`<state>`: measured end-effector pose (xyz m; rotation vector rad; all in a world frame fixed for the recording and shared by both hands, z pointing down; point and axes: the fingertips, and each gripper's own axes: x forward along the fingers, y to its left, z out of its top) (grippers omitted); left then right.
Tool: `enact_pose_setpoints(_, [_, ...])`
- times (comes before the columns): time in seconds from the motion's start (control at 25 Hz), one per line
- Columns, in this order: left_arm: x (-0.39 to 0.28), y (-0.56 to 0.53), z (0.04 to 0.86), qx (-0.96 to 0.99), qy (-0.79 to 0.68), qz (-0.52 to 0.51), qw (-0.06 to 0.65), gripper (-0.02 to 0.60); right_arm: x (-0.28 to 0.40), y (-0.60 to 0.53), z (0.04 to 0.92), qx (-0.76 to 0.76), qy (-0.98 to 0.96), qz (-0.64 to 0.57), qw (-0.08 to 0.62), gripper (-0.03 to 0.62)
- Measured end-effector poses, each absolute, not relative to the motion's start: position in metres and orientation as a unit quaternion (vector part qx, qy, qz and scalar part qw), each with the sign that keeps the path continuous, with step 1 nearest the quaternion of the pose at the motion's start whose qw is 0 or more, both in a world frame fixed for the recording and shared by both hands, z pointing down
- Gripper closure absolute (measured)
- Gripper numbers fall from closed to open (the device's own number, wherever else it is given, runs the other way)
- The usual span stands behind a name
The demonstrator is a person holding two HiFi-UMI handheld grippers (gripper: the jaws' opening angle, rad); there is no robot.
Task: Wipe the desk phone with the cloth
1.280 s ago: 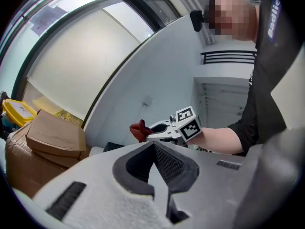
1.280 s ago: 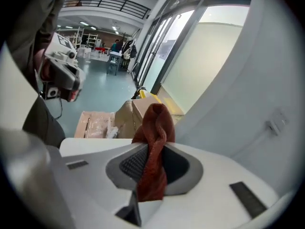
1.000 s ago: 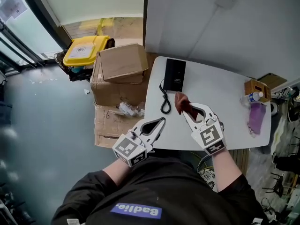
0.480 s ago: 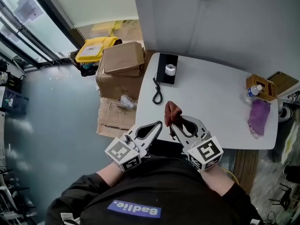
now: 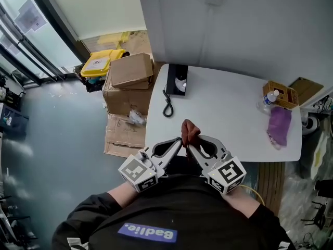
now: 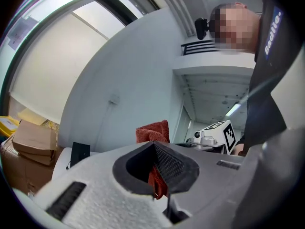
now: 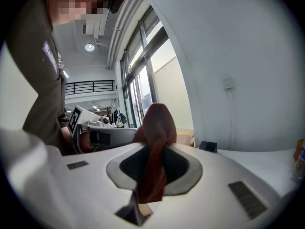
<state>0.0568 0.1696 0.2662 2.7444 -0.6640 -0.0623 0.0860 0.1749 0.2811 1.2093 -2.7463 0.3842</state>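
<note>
I'm in an office: desk phone (image 5: 177,80) at my white table's (image 5: 229,124) far left corner, cardboard boxes (image 5: 131,71), glass walls (image 5: 26,33).

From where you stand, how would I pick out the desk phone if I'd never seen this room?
Find the white table against the grey wall. At its far left corner, beside the cardboard boxes, lies the desk phone. It is the only black thing on the table, with a curly cord trailing toward the near edge.
</note>
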Motion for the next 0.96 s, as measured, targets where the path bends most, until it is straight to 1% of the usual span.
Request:
enact_pose_setpoints(0.2, [0.060, 0.181, 0.249, 0.968, -0.202, -0.021, 0.147, 0.568, 0.081, 0.178, 0.275, 0.414, -0.901, 0.119, 0.054, 0.513])
enact_pose_setpoints(0.36, [0.053, 0.186, 0.251, 0.970, -0.197, -0.019, 0.141, 0.568, 0.074, 0.178, 0.277, 0.422, -0.897, 0.122, 0.047, 0.513])
enact_pose_setpoints(0.68, [0.041, 0.181, 0.252, 0.966, -0.207, -0.032, 0.150, 0.568, 0.063, 0.180, 0.283, 0.418, -0.897, 0.138, 0.052, 0.513])
enact_pose_setpoints(0.96, [0.035, 0.186, 0.258, 0.966, -0.202, -0.023, 0.161, 0.568, 0.055, 0.183, 0.288, 0.413, -0.898, 0.139, 0.060, 0.513])
